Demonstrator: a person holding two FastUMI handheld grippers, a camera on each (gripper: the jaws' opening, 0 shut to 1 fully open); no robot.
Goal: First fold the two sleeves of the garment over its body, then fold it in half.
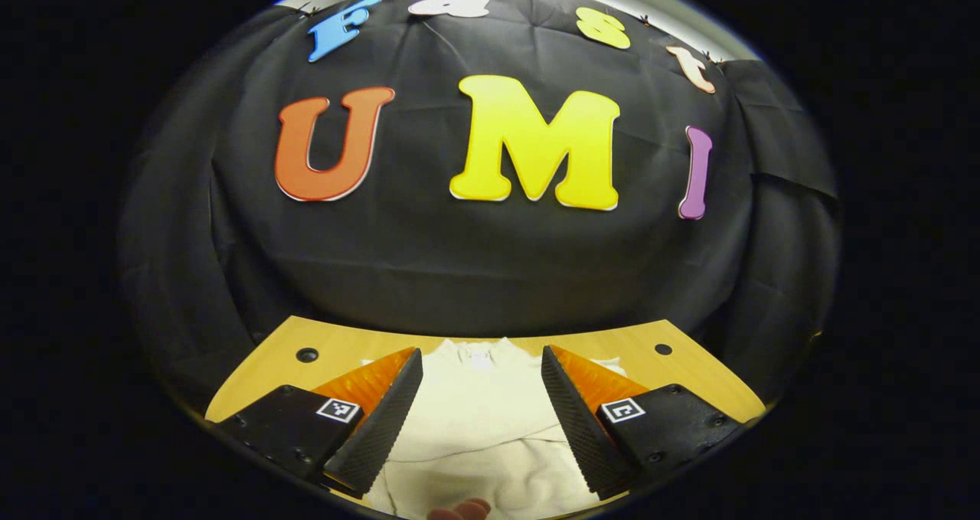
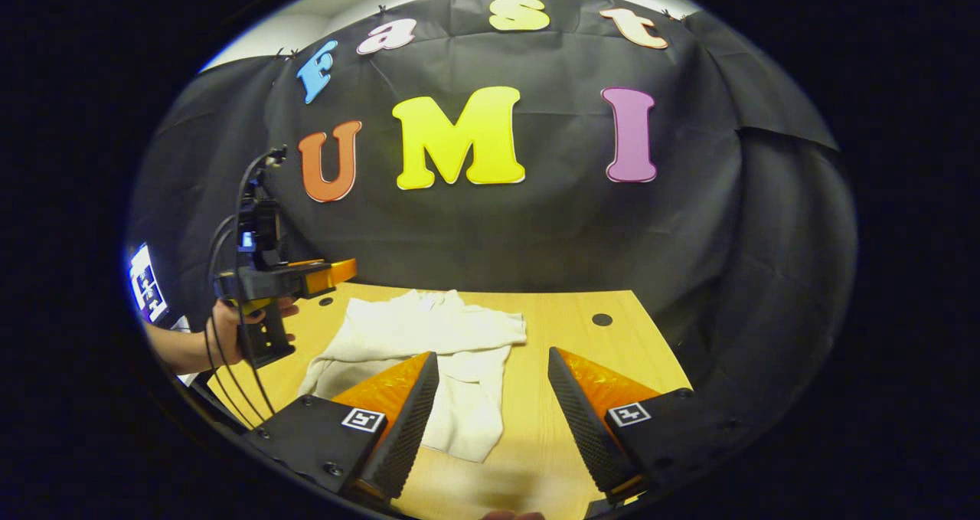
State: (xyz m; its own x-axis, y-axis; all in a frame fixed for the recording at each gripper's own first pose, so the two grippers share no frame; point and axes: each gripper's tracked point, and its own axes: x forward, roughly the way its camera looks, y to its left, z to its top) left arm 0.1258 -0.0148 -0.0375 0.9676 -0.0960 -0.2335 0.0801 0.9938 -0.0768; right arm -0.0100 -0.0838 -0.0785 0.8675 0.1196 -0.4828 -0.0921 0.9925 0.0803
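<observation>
The cream garment (image 2: 429,336) is spread on the wooden counter (image 2: 574,328). It's seen just ahead of the right claw (image 2: 490,420) and between the left claw's (image 1: 482,413) fingers; both are held wide open, nothing gripped.

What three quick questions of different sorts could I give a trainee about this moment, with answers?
1. True or false: the right gripper is clamped on the garment.
2. Multiple choice: the garment lies on A) a wooden table, B) the floor, C) a chair.
3. Fill in: in the right gripper view, the left gripper is held above the table's ____ side by a hand.

Key
1. False: its fingers stand apart above the cloth, holding nothing.
2. A.
3. Left, as that view shows it; the left gripper view shows its fingers spread wide over the garment.
</observation>
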